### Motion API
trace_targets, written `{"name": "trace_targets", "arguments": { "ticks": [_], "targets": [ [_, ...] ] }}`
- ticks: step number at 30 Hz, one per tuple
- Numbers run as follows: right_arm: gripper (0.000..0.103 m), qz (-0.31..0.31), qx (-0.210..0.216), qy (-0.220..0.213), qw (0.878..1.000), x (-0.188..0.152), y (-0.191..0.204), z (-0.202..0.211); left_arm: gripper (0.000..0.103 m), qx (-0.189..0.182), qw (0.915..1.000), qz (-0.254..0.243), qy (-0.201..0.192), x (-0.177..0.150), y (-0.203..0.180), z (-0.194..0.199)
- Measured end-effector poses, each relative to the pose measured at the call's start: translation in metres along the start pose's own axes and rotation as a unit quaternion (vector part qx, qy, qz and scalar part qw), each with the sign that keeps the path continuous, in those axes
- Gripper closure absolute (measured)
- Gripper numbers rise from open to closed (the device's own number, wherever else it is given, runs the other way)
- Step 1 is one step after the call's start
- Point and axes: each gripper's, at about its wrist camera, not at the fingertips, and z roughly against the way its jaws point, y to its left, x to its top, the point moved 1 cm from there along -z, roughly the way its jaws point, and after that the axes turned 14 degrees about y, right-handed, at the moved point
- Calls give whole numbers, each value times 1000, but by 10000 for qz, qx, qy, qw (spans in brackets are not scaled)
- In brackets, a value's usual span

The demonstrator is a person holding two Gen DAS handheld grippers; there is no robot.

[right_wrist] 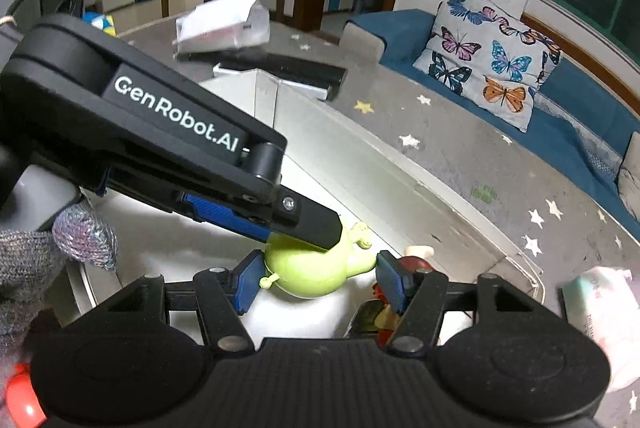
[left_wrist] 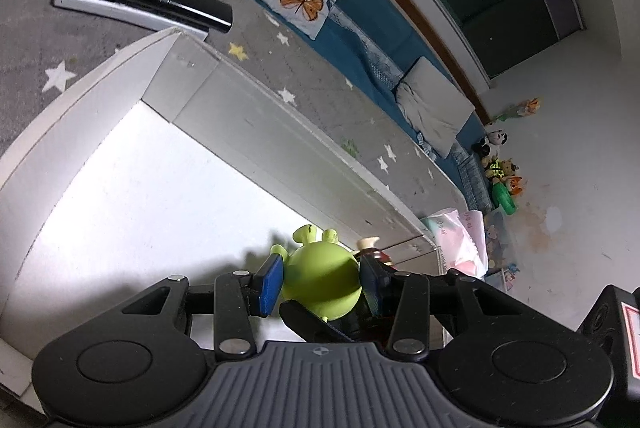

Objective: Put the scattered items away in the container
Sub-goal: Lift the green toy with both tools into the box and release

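Observation:
A lime-green round toy figure (left_wrist: 320, 274) is inside the white open box (left_wrist: 192, 68). My left gripper (left_wrist: 320, 280) is shut on it, its blue pads against both sides. In the right wrist view the same green toy (right_wrist: 316, 272) sits between my right gripper's open fingers (right_wrist: 324, 282), while the left gripper (right_wrist: 256, 212) comes in from the upper left over the toy. A dark red and cream toy (right_wrist: 416, 260) lies just right of it in the box, also showing in the left wrist view (left_wrist: 374, 248).
The white box's far wall (right_wrist: 360, 156) runs diagonally on a grey star-patterned rug (right_wrist: 460, 132). A black and white flat device (left_wrist: 148, 2) and a clear packet (right_wrist: 224, 24) lie beyond the box. A butterfly cushion (right_wrist: 492, 56) rests on a blue couch. A pink-white pack (right_wrist: 600, 308) lies right.

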Motion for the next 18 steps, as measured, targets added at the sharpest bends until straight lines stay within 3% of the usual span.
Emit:
{"name": "trace_targets", "arguments": {
  "ticks": [18],
  "targets": [
    [40, 88, -98, 141, 9998, 2, 4, -3, 59, -75, 10000, 43, 7, 1, 1, 0]
  ]
}}
